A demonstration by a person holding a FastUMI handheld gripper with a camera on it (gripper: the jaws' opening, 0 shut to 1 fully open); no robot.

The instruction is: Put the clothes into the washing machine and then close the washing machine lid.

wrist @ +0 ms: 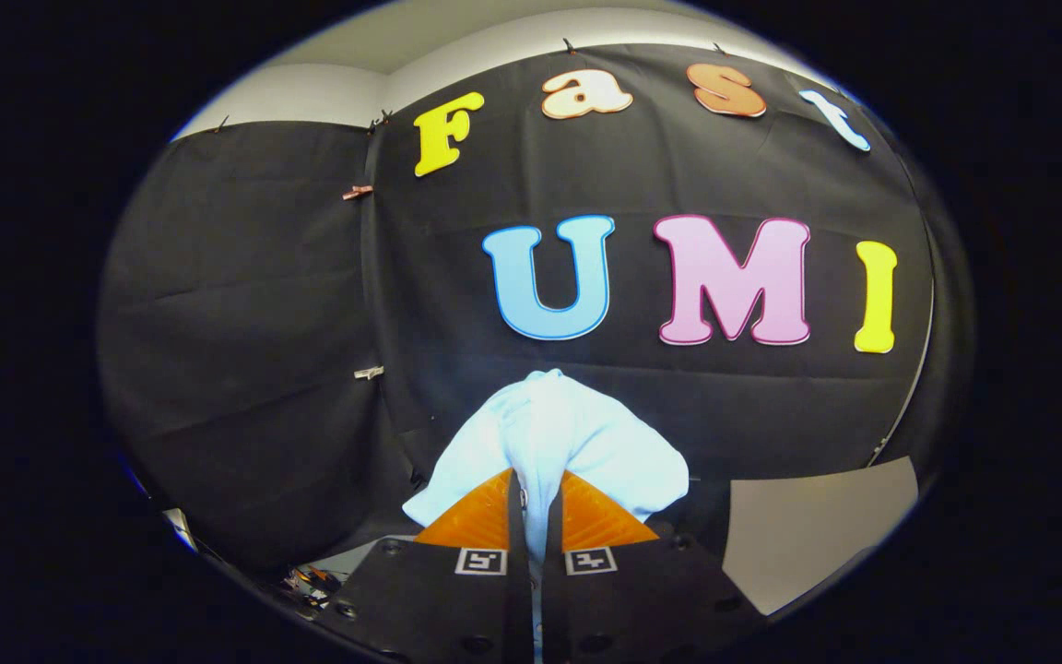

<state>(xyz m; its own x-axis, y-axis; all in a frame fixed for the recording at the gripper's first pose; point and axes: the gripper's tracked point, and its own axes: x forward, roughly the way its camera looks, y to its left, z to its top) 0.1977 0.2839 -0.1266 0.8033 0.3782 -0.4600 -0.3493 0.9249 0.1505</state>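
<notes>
**Between the fingers: a pale garment held up against the booth wall**

Between the two fingers of the hand-held gripper (536,493) sat a bunched piece of clothing (554,443), pale blue-white and soft-looking. The fingers (476,516) were drawn almost fully together, leaving a narrow slit with the cloth pinched in it, both pressing on the fabric. Most of the garment bulged ahead of the fingertips in a rounded mound, with folds spilling to either side of them.

Beyond the clothing hung the black cloth wall (264,323) of the booth, creased in places and joined at a vertical seam to the garment's left. Two small clips (358,192) sat on that seam, one well above the garment and one nearer its top. Right of the garment and lower lay a pale flat surface (808,526); whether it was a desk or a panel could not be told. Far above the clothing, a light wall (310,92) showed over the cloth's upper edge.
</notes>
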